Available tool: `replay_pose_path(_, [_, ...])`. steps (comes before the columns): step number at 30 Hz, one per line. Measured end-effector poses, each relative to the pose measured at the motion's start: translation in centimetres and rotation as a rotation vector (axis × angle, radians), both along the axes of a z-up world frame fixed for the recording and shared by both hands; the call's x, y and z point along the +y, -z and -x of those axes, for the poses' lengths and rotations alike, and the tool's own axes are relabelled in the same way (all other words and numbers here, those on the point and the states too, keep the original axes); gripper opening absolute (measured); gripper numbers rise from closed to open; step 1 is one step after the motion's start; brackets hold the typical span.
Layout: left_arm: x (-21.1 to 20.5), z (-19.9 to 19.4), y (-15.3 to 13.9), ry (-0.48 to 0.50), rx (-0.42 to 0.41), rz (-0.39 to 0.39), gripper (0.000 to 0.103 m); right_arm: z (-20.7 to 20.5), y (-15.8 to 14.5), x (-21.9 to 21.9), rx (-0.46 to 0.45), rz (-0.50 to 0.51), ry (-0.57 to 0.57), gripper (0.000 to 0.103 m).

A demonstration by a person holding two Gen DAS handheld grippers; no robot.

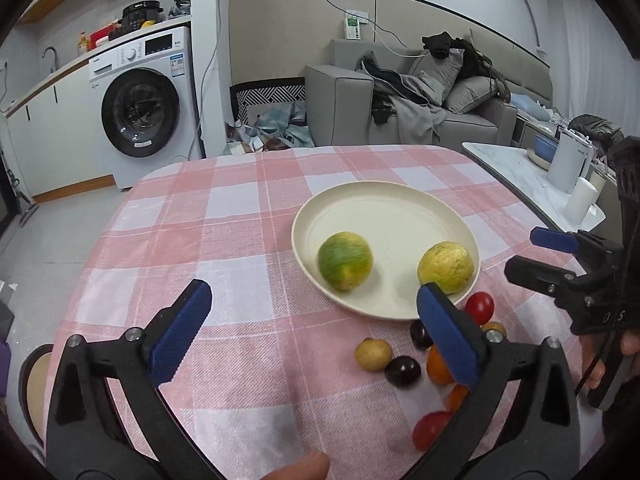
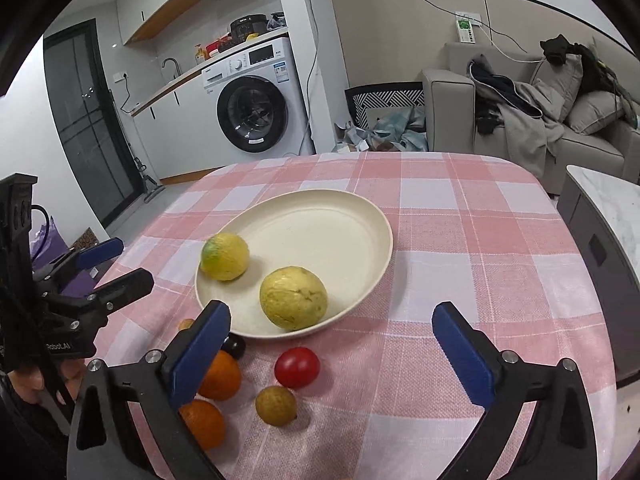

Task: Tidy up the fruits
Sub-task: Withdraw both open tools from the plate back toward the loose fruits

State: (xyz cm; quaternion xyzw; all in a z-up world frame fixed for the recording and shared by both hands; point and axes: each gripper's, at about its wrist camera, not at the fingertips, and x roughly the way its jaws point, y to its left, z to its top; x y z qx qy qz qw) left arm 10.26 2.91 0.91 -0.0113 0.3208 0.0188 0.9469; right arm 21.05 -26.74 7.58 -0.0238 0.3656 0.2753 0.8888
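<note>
A cream plate point(image 1: 360, 208) point(image 2: 328, 216) on the pink checked tablecloth holds a green-yellow fruit point(image 1: 345, 261) point(image 2: 225, 256), blurred, and a yellow fruit point(image 1: 445, 267) point(image 2: 293, 298). Small fruits lie on the cloth in front of the plate: red tomatoes point(image 1: 479, 307) point(image 2: 297, 367), a tan longan point(image 1: 373, 354) point(image 2: 276, 405), dark ones point(image 1: 403, 371), oranges point(image 2: 220, 376). My left gripper point(image 1: 316, 332) is open and empty above the cloth, left of the small fruits. My right gripper point(image 2: 332, 354) is open and empty over the small fruits; it also shows in the left wrist view point(image 1: 532, 254).
The table edge point(image 1: 132, 200) drops to the floor on the left. A white side table point(image 1: 516, 172) with a kettle stands to the right. A sofa point(image 2: 520, 120) and a washing machine point(image 2: 256, 112) stand beyond the table. A stool point(image 1: 36, 380) sits at lower left.
</note>
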Motion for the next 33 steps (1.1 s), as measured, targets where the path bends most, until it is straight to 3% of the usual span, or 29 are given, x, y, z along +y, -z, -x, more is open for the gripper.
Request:
replay_pose_path(11, [-0.5, 3.2, 1.3, 0.017, 0.033, 0.005, 0.102, 2.2, -0.2, -1.1, 0.042, -0.019, -0.016, 0.103])
replay_pose_path(14, [-0.7, 3.3, 1.7, 0.017, 0.024, 0.000, 0.102, 2.3, 0.0, -0.9, 0.063, 0.015, -0.017, 0.103])
replay_pose_path(19, [-0.1, 3.2, 2.5, 0.018, 0.045, 0.044, 0.102, 2.8, -0.4, -0.9, 0.045, 0.018, -0.028, 0.103])
replay_pose_path(33, [0.4, 2.7, 3.4, 0.025, 0.053, 0.086, 0.102, 2.6, 2.6, 0.3, 0.112, 0.118, -0.042, 0.103])
